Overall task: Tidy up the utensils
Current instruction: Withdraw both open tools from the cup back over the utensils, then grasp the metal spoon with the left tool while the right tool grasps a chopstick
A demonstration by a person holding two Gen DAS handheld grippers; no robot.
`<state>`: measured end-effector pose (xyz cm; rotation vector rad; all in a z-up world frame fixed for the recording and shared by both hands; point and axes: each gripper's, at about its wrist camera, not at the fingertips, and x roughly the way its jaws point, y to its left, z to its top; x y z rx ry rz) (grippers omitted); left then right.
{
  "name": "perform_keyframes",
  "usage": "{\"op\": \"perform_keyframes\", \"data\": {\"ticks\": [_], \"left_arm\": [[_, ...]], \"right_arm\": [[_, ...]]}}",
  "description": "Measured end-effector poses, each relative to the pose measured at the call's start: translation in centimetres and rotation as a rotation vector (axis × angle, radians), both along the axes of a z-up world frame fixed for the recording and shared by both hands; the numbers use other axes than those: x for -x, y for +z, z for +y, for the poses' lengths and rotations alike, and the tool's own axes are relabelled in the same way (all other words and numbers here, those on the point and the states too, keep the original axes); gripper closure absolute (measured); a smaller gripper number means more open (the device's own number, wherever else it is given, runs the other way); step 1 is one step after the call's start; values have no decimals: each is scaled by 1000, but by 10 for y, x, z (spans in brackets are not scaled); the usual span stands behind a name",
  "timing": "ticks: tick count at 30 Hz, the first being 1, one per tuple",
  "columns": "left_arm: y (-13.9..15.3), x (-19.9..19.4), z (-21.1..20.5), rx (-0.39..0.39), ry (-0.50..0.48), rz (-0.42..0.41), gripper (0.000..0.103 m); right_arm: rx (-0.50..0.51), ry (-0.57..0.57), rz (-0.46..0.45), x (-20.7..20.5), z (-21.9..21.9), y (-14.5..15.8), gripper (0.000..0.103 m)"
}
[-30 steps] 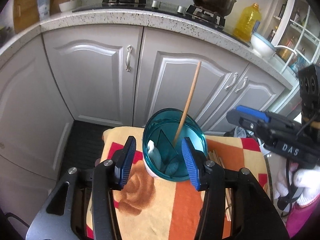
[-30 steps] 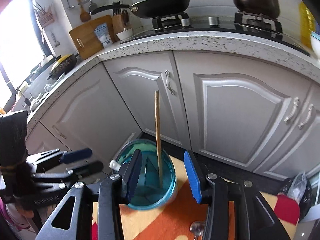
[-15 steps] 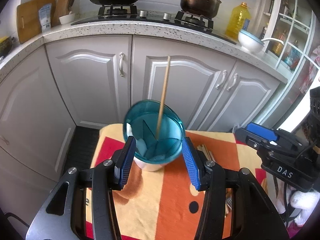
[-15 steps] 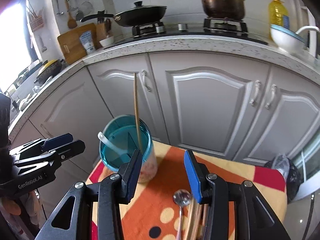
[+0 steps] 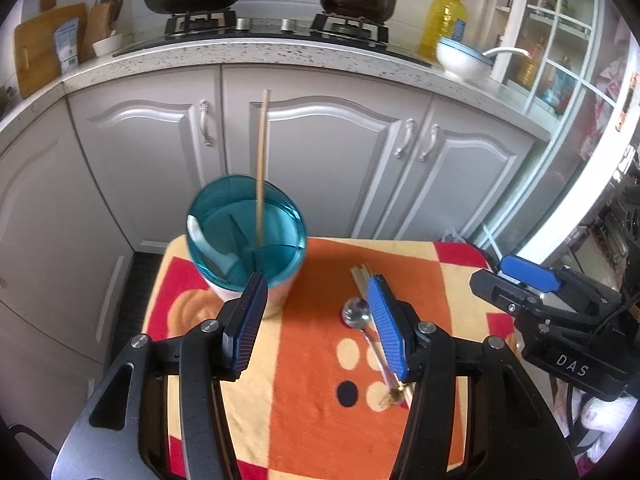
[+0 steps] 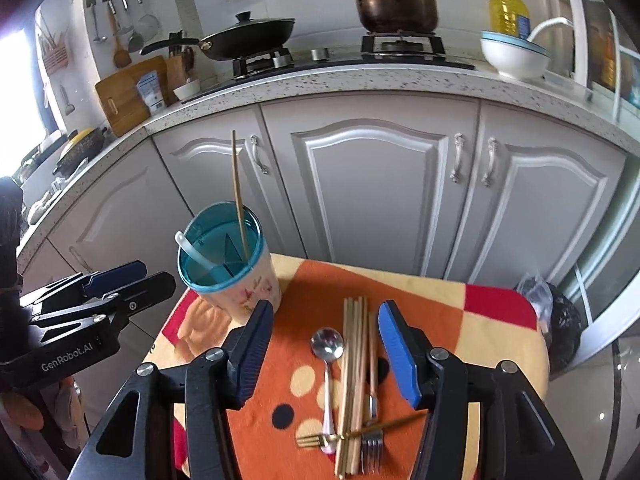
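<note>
Utensil holder (image 6: 236,276): 1, w/ 1 chopstick (image 6: 239,196) and 1 white spoon (image 6: 196,254) inside. On cloth (image 6: 472,312): 1 metal spoon (image 6: 328,346), 2 forks – 1 gold (image 6: 340,436), 1 silver (image 6: 372,420). Loose chopsticks (image 6: 354,360): bundle, approx. 5–6, exact no. unclear. Grippers: 2.

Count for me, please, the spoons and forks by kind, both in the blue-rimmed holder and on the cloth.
Spoons: 2 (white spoon in the holder, metal spoon on the cloth)
Forks: 2 (silver fork and gold fork, both on the cloth)
Total: 4
</note>
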<state>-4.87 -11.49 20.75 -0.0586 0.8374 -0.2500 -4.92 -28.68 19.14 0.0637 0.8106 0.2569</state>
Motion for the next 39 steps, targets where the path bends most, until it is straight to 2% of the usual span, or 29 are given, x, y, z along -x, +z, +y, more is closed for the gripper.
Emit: {"op": "perform_keyframes", "data": {"ticks": [14,28,36,39], "left_arm": [[-22,4,-34,4,-63,61,48],[-45,1,-34,15,-86,123,48],[-75,2,-21,9,-88,189,48],[-89,1,-19,-6,-83,222,48]], "right_arm": [[3,-115,74,27,-54,-27,46],[2,-130,163,25,-65,-58,46],[-114,-125,321,22,-78,-112,46],[-156,-136,385,18,-80,-138,57]]}}
